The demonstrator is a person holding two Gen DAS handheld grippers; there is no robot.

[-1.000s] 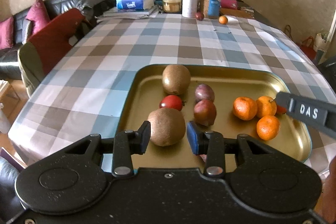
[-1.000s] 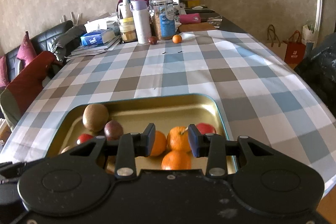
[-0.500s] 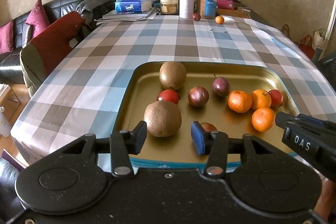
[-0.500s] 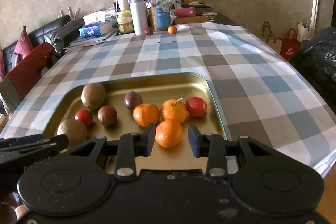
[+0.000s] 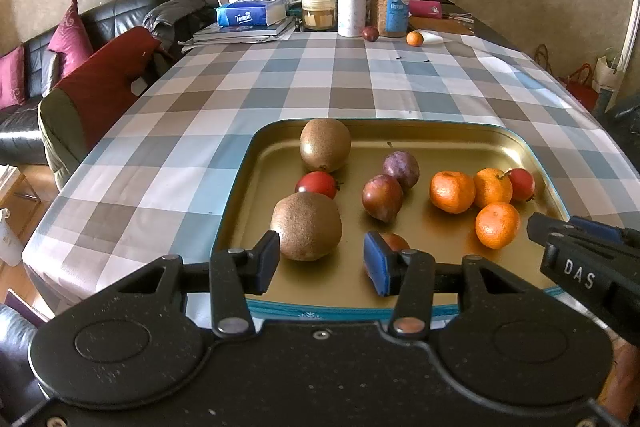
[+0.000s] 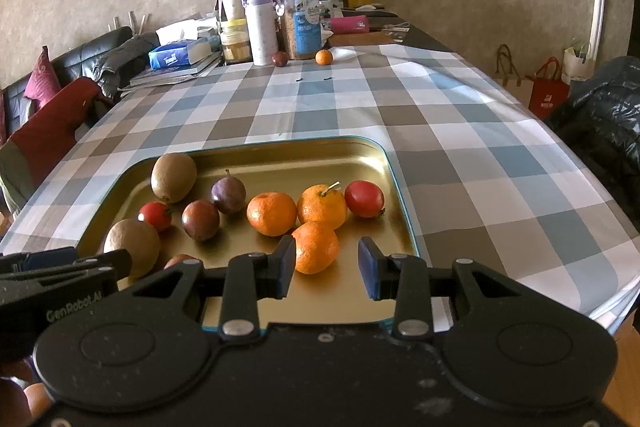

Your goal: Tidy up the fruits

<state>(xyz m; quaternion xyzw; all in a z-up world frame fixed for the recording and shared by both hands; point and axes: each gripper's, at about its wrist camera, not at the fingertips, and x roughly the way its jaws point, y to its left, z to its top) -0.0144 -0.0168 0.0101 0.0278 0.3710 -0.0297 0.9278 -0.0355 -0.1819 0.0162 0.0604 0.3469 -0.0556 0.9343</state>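
A gold tray (image 5: 460,137) (image 6: 280,155) on the checked table holds two kiwis (image 5: 307,226) (image 6: 173,177), two passion fruits (image 5: 382,197) (image 6: 228,189), three mandarins (image 5: 452,191) (image 6: 272,213) and tomatoes (image 5: 317,183) (image 6: 364,198). My left gripper (image 5: 321,263) is open and empty at the tray's near edge, just short of the near kiwi. My right gripper (image 6: 327,267) is open and empty, just short of the nearest mandarin (image 6: 316,247). It also shows in the left wrist view (image 5: 580,259). A small red fruit (image 5: 394,241) is partly hidden behind the left gripper's right finger.
At the table's far end stand a white bottle (image 6: 261,26), jars (image 6: 302,21), a tissue box (image 5: 250,13) and books. A loose passion fruit (image 6: 279,59) and mandarin (image 6: 323,57) lie there. A sofa and red chair (image 5: 100,87) are at the left; bags (image 6: 548,93) at the right.
Both grippers have drawn back from the tray toward its near edge, so more of the fruit shows. Both stayed open and empty. One passion fruit shifted slightly.
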